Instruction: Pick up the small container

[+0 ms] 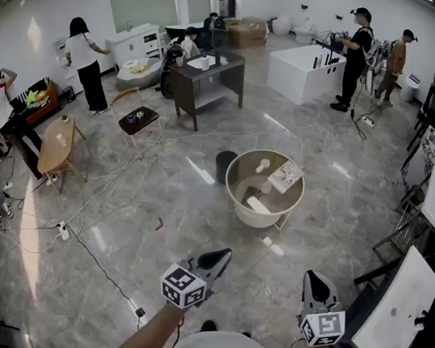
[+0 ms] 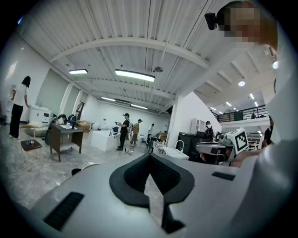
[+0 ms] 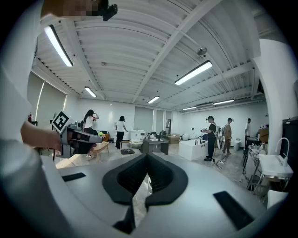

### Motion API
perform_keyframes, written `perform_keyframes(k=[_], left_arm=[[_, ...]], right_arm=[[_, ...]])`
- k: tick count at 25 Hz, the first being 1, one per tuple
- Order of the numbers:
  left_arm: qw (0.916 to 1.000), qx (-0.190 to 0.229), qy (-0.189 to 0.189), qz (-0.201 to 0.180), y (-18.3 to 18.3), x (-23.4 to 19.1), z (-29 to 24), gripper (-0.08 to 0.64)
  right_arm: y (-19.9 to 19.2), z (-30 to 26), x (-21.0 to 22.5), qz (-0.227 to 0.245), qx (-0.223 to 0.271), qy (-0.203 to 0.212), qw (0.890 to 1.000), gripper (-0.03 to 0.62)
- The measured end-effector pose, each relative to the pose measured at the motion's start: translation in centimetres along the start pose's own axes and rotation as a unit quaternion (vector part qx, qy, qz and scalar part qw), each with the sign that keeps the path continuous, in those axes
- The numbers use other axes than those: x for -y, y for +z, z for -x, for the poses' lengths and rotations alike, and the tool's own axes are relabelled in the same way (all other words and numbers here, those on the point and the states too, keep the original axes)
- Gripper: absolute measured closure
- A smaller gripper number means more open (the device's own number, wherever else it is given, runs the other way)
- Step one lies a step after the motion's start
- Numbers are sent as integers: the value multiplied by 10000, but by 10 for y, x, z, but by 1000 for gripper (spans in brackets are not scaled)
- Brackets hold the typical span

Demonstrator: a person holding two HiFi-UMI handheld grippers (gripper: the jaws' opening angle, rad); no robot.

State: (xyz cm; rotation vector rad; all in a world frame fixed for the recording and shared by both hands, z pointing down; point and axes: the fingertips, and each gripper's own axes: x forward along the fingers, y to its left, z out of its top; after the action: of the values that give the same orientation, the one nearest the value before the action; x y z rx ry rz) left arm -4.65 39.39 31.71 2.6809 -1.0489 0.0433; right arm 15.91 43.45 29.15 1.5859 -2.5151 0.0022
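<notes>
– What's the room like?
– Grey marble floor (image 1: 157, 192), with one round tub (image 1: 253, 217) at its middle. My two grippers, left gripper (image 1: 222, 257) and right gripper (image 1: 314, 279), hover on the tub's near side, well apart from it, both with jaws pressed together on nothing.
– And the small container (image 1: 263, 166)?
– One, white, inside the tub by its far-left wall. It's too small to tell its long axis.
</notes>
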Motion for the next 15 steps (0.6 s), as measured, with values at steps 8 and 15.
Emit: perform_keyframes(k=[8,15], left_arm=[[10000,-1,4,37,-2,-2,0,546],[10000,-2,30,44,-2,-2,4,546]], right_arm=[[0,1,-1,-18,12,9,10000,581],[1,3,-2,-85,41,-10,10000,581]])
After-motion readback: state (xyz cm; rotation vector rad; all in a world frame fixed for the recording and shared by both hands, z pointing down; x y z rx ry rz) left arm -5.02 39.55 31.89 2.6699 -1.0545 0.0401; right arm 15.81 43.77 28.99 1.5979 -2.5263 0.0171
